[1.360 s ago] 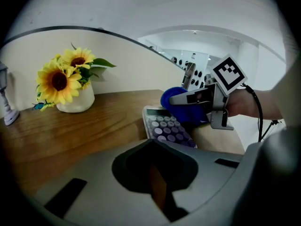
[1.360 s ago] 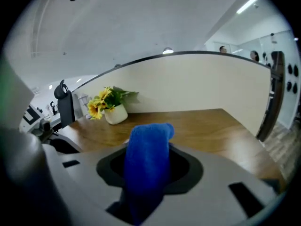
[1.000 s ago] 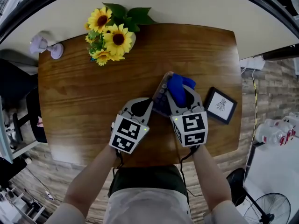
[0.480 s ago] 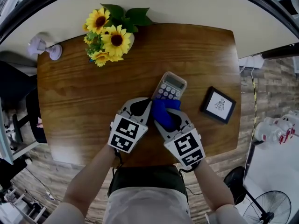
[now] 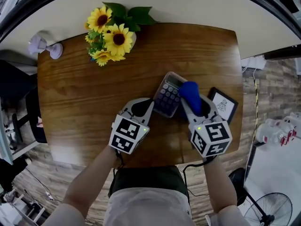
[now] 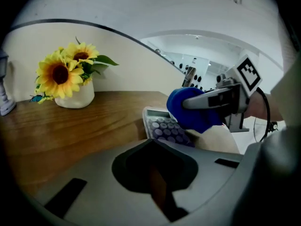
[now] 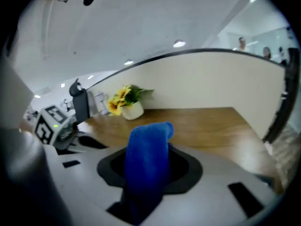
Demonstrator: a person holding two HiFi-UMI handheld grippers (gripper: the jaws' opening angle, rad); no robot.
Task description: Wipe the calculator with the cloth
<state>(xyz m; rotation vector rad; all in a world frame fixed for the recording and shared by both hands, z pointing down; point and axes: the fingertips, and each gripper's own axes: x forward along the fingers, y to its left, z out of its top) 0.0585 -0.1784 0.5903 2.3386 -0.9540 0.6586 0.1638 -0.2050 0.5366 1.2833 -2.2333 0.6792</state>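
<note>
**A:** While the right gripper [image 5: 196,102] was at the calculator [image 5: 168,96], what were its jaws doing?

**B:** Clamped on the blue cloth [image 5: 190,93]. The right gripper view showed it pinched between them. A folded end stuck up past the tips and the rest hung back into the cavity.

**A:** Cloth on the keys?

**B:** It sat at the calculator's right side, by the display end. The left gripper view put it low against the key rows there (actual contact I couldn't confirm).

**A:** Left gripper [image 5: 148,106]?

**B:** Jaws were together with nothing between them. The tip was just beside the calculator's near-left edge. Touching or not, I couldn't tell.

**A:** How did the calculator lie?

**B:** Flat on the wooden table [image 5: 84,93], roughly mid-table and turned at an angle. Keys faced up and the display end pointed away from the person.

**A:** Anything else on the table?

**B:** Sunflowers [image 5: 110,36] in a white vase [image 6: 74,97] stood toward the far left, well apart from both grippers. A small lilac object [image 5: 44,46] sat at the far-left corner, but I couldn't make out what it was. A small dark-framed picture [image 5: 226,108] lay on the right, just beside the right gripper and partly covered by it.
</note>
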